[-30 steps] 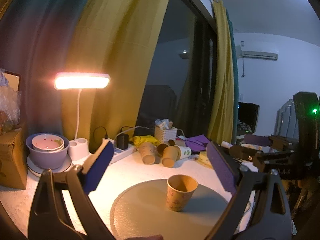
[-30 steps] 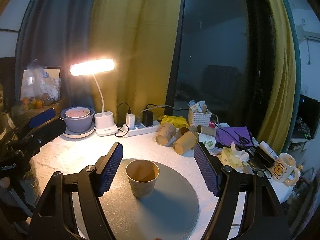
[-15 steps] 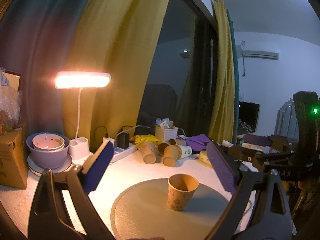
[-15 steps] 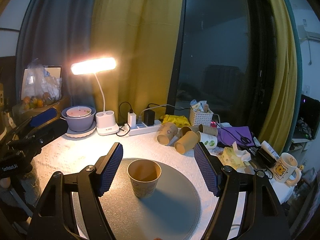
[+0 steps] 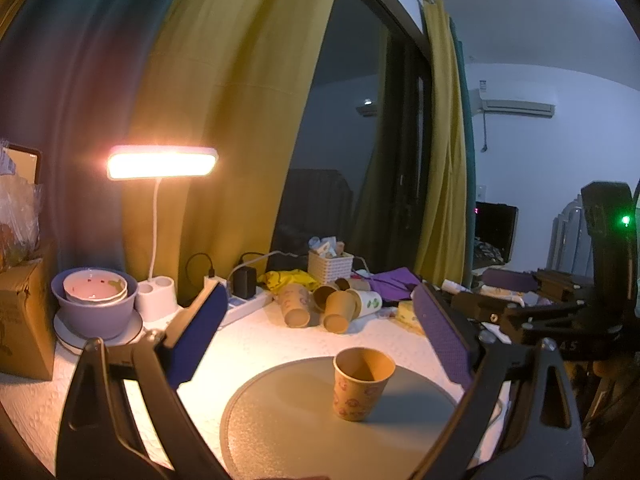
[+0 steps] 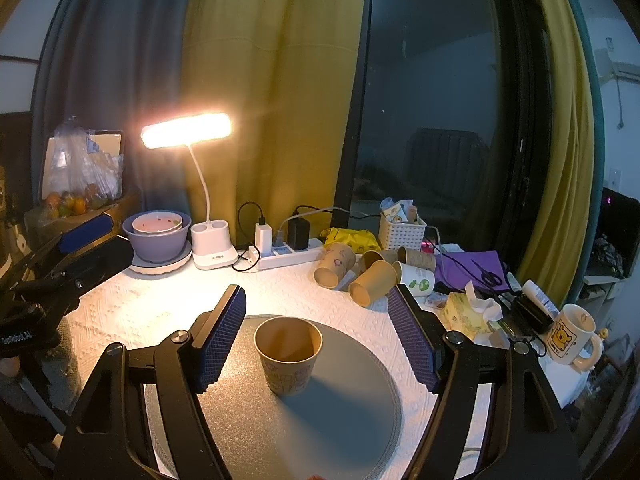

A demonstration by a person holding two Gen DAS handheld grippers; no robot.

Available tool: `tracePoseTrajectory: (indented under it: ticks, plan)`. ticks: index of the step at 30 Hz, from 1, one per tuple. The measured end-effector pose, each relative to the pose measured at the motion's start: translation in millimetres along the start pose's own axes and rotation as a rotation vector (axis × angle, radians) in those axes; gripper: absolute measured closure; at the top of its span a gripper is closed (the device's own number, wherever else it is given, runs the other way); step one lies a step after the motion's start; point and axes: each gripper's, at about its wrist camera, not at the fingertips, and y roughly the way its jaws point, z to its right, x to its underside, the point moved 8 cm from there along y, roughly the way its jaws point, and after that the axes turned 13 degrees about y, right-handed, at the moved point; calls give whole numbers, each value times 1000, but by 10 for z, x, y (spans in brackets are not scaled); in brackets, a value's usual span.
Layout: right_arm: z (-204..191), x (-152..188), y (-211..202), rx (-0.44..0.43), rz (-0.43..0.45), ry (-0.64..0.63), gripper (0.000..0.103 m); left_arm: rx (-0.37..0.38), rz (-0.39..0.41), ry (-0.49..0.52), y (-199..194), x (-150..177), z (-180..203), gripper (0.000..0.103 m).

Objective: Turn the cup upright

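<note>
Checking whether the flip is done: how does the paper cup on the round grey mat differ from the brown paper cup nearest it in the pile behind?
The cup on the mat stands upright, mouth up; the pile cup lies on its side, mouth toward the camera. The mat cup stands alone on the grey mat; the pile cup rests against other cups on the white cloth. Both are brown paper cups, apparently empty.

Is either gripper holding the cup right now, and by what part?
Neither. The left gripper and right gripper are open and empty; the cup stands upright, untouched, on the round mat.

We read little: pale lettering on the left gripper [image 6: 68, 256] body looks like "Geekbool", uncertain; the right gripper [image 5: 516, 304] shows "A5".
</note>
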Motion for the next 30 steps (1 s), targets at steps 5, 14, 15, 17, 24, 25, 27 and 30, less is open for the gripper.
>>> tracePoseTrajectory:
  ticks: [5,14,15,17,24,25,27,30]
  plan:
    - [0,0,0,0,0,0,26,2,1,0,0,-5,9,8]
    - [8,2,5,0,-1,0,26,8,-3,5,29,6,17,8]
    - [4,8,7,0,-4,0,26,7,-3,4,30,8,16,8]
    - [3,33,-4,0,-6,0,26,9,-2,4,31,8,20,8]
    - [4,67,-18,1,-8,2,26,12,-4,8,32,15,20,8]
    - [14,66,-5,0,-8,1,26,13,-4,9,34,16,19,8]
    - [14,67,-6,0,-9,1,26,12,-4,9,30,14,21,8]
    - [13,77,-17,1,-10,1,26,10,-1,14,29,15,28,8]
